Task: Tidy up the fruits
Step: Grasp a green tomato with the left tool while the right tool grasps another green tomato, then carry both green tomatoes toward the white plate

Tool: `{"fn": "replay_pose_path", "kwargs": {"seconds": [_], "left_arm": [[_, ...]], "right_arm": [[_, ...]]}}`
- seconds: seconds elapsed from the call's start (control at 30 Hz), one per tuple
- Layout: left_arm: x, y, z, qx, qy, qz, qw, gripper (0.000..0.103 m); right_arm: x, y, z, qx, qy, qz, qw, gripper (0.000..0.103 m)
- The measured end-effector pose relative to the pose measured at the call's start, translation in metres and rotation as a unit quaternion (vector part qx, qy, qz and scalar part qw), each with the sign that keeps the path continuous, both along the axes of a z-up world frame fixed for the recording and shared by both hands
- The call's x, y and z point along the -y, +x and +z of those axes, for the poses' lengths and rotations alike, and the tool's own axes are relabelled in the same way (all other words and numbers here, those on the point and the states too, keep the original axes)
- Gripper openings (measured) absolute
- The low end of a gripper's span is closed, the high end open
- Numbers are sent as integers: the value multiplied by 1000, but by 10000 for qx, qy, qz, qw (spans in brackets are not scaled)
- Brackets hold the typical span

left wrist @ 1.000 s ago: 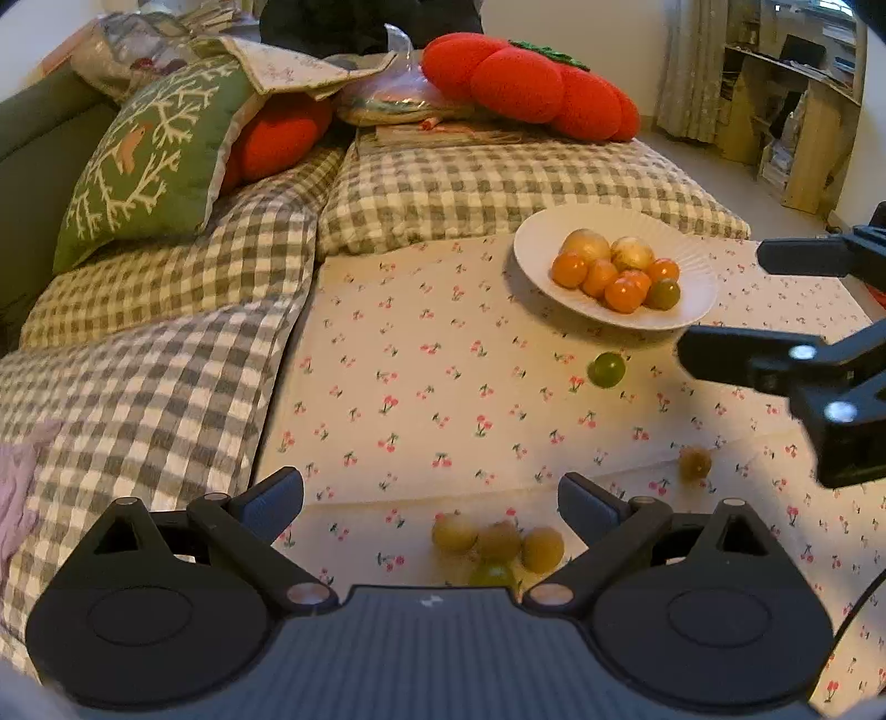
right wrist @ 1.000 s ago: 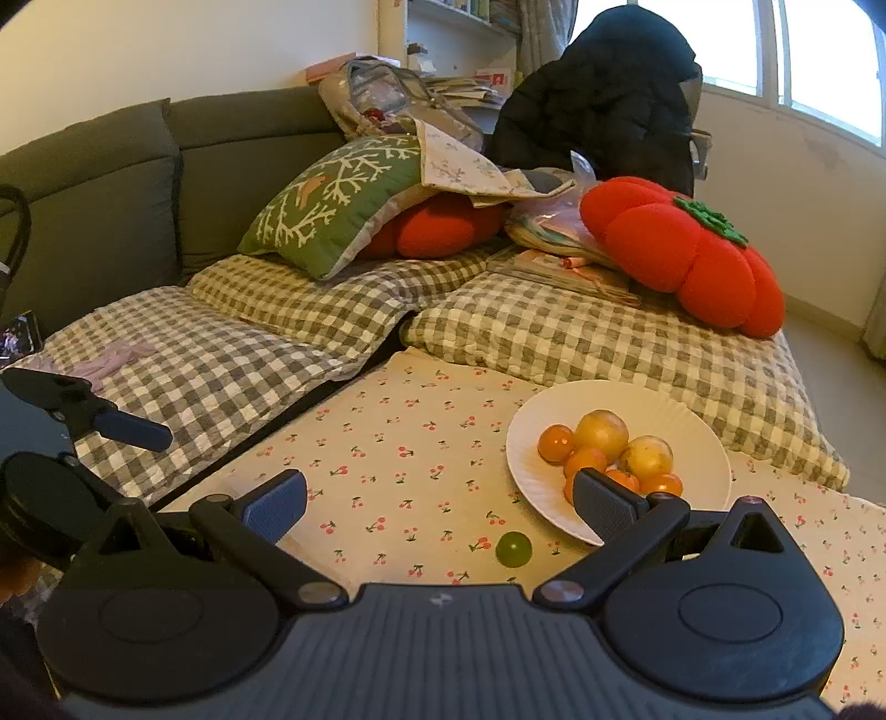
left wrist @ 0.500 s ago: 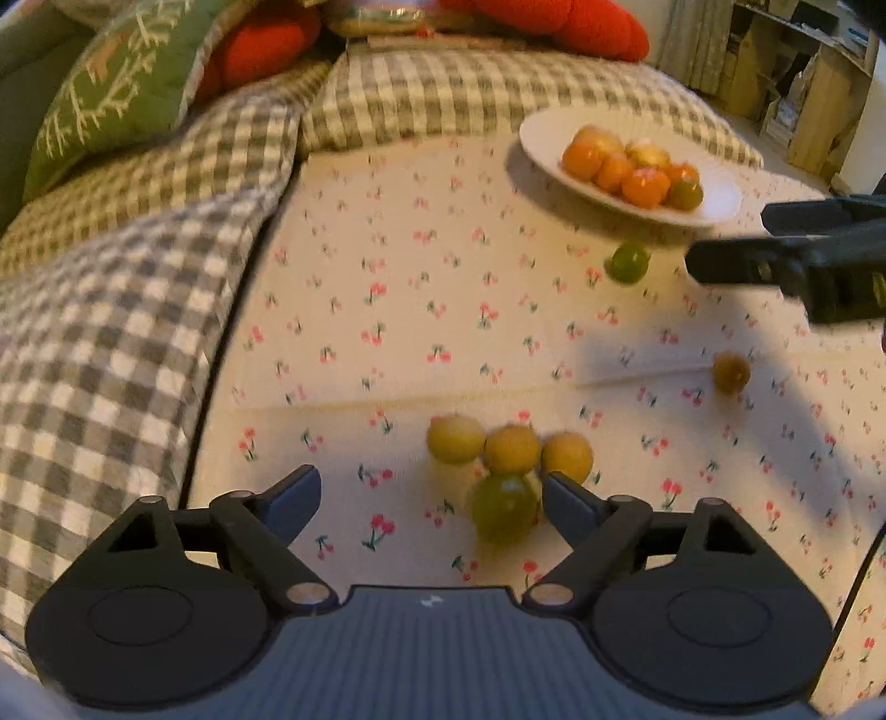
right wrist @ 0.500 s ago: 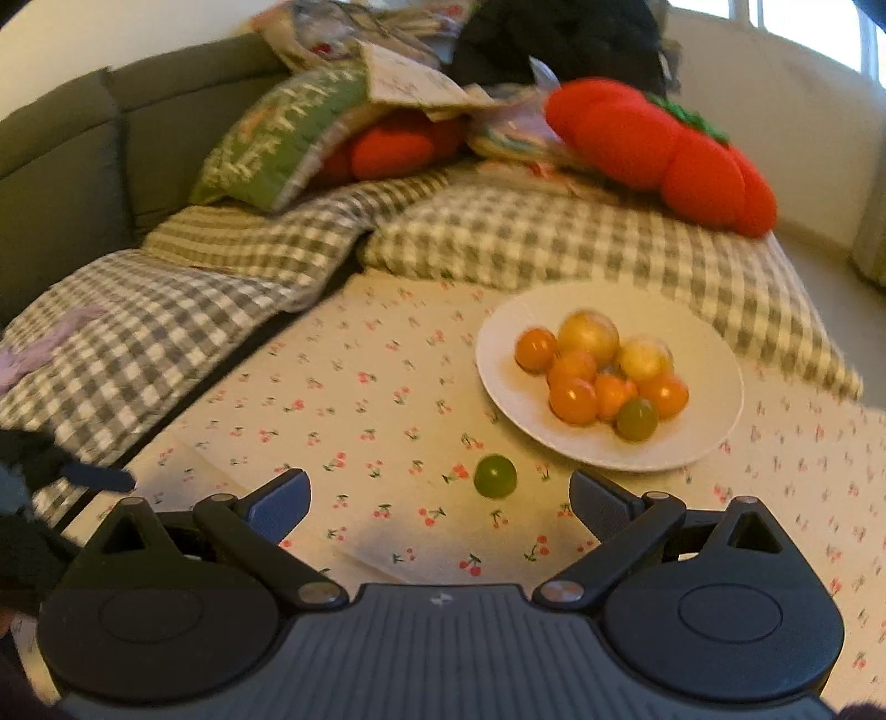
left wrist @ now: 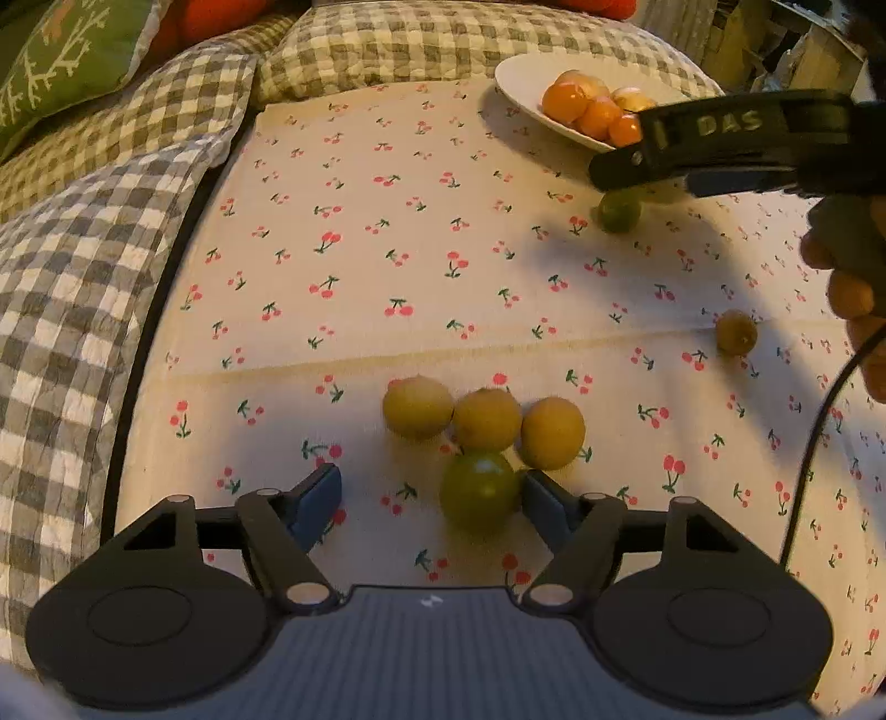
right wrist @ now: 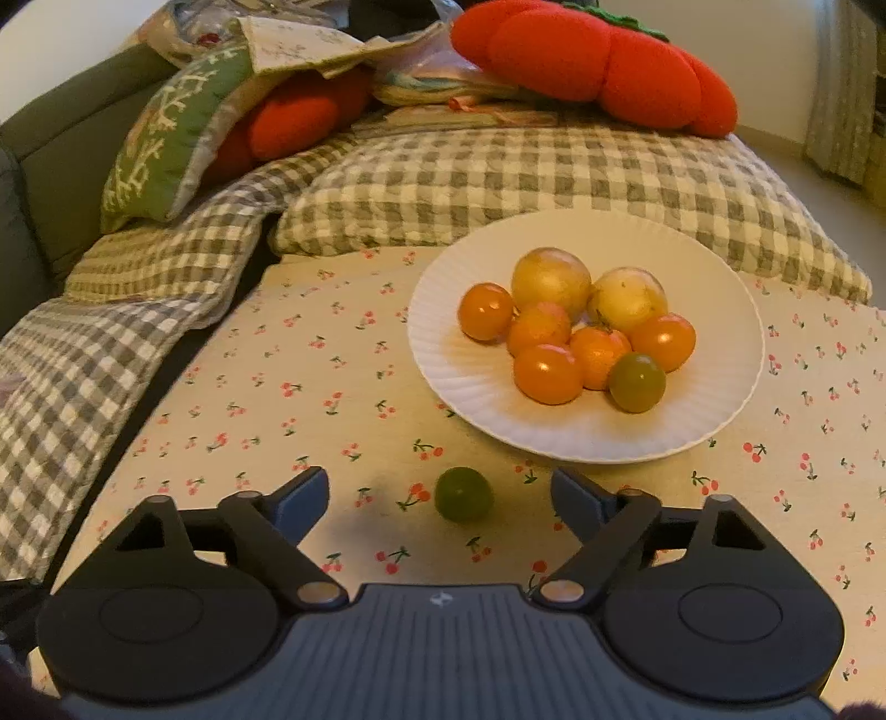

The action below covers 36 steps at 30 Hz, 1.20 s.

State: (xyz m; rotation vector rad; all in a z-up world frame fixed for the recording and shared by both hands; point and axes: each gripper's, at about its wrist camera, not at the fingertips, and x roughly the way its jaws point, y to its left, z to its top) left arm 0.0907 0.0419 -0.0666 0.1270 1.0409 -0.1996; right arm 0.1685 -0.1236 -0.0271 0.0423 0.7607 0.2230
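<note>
On the cherry-print cloth, a green fruit lies between the closing jaws of my left gripper. It sits close against the right pad, and the left pad stands clear of it. Three yellow fruits cluster just beyond it, and a smaller yellow one lies off to the right. My right gripper is closing around a lone green fruit, with neither pad touching it. Behind it, the white plate holds several orange fruits, two pale ones and a green one.
Checked cushions border the cloth at the back and left. A green patterned pillow and a red pumpkin cushion lie on them. In the left wrist view the right gripper's fingers and the hand holding it fill the upper right.
Both grippers have come down toward the cloth and their jaws have narrowed. The left now straddles the green fruit by the yellow cluster. The right has reached the lone green fruit.
</note>
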Motion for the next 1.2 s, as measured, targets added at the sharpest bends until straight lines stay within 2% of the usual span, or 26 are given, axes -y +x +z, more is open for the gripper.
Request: {"fn": "replay_pose_path", "kwargs": {"seconds": [0.07, 0.37, 0.43, 0.6, 0.77, 0.9, 1.13, 1.2], "left_arm": [[0, 0, 0, 32, 0, -9, 10000, 67], [0, 1, 0, 82, -143, -98, 9998, 51], [0, 1, 1, 82, -173, -110, 9998, 42], [-1, 2, 2, 79, -237, -102, 9996, 39], [-1, 3, 2, 59, -288, -63, 9995, 39], [-4, 4, 2, 16, -395, 15, 9992, 39], [-7, 6, 4, -35, -518, 132, 9986, 22], [-8, 6, 4, -49, -555, 182, 9983, 20]], "right_arm": [[-1, 2, -3, -46, -33, -39, 10000, 77], [-3, 7, -17, -139, -320, -24, 9994, 61], [-1, 8, -22, -172, -331, -33, 9993, 57], [-1, 9, -24, -151, -359, 4, 9992, 48], [-2, 10, -23, -85, -370, 44, 9993, 26], [-6, 9, -23, -59, -413, 119, 9991, 24], [-6, 10, -22, -67, -373, 158, 9992, 24], [-6, 9, -22, -64, -339, 157, 9993, 24]]}}
